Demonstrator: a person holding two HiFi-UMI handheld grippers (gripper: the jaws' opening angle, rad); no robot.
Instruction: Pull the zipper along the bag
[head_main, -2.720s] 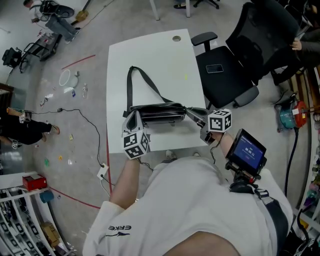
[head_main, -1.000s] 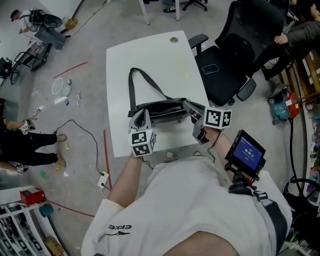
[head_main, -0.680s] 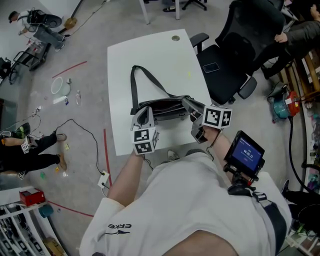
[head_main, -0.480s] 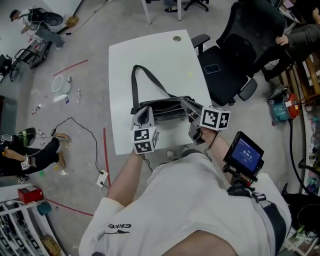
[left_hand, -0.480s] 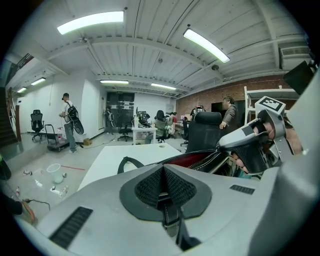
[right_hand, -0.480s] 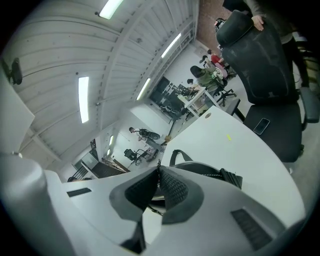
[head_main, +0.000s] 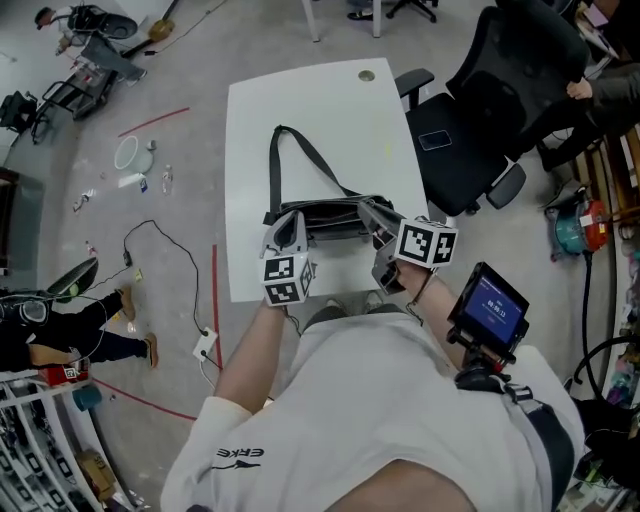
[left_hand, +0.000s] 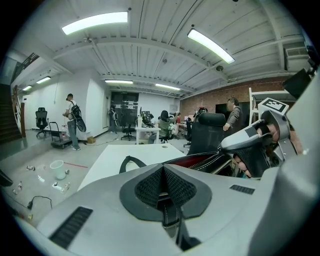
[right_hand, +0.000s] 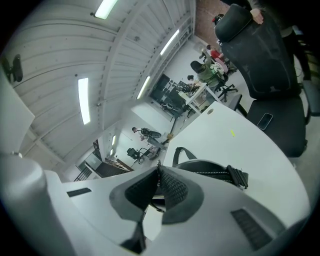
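Note:
A black bag (head_main: 325, 218) with a long strap (head_main: 300, 160) lies on the white table (head_main: 300, 100), near its front edge. My left gripper (head_main: 285, 228) is at the bag's left end, shut on a stitched black end tab (left_hand: 171, 215). The bag's mouth gapes and shows red lining (left_hand: 200, 161). My right gripper (head_main: 368, 212) is at the bag's right end. Its pads (right_hand: 172, 190) are shut on a thin metal piece that looks like the zipper pull. Beyond them the bag's zipper edge (right_hand: 210, 172) curves away.
A black office chair (head_main: 480, 110) with a phone (head_main: 434, 140) on its seat stands right of the table. Cables (head_main: 150, 240) and small clutter lie on the floor to the left. A person's sleeve (head_main: 600, 90) shows at the far right.
Both grippers keep their holds at the bag's two ends. The bag's mouth gapes wider than 2.7 s ago, and the right gripper sits slightly further in along the bag.

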